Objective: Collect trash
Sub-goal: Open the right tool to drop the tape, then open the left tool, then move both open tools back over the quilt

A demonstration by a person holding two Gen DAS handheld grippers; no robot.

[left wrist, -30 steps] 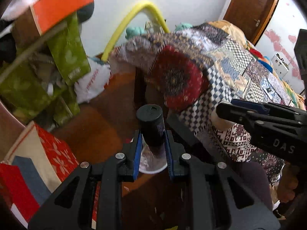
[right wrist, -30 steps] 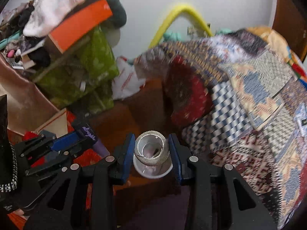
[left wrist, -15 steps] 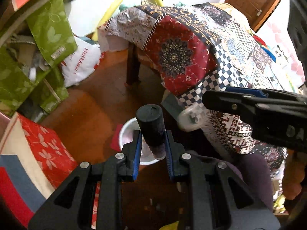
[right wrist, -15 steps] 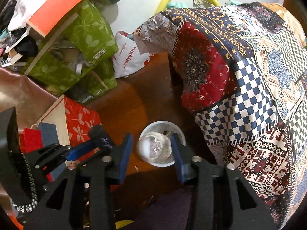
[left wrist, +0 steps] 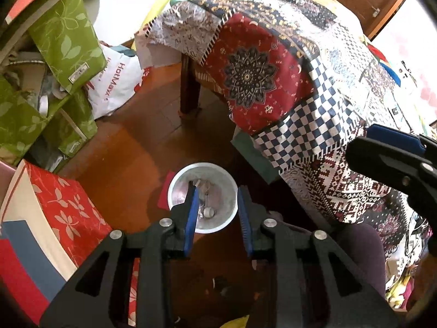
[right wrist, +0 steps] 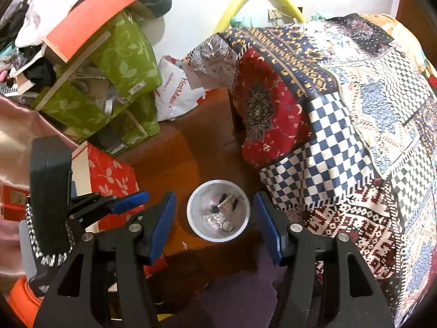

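Both grippers emptied since earlier frames: dark-capped bottle gone from left gripper (left wrist: 217, 207), tape roll gone from right gripper (right wrist: 214, 222). Left jaws parted, nothing between; right jaws spread wide, nothing held. White bin (right wrist: 218, 210) on wooden floor (left wrist: 131, 150) directly below both, beside patchwork bedspread (right wrist: 341, 114). Trash pieces (right wrist: 221, 213) lie in bin bottom. Red floral box (left wrist: 62, 205) left of bin.

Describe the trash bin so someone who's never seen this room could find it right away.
Start at the bed's patchwork quilt and follow its checkered corner down to the wooden floor. There stands a small round white bin holding scraps, the only pale open container among red and green boxes.
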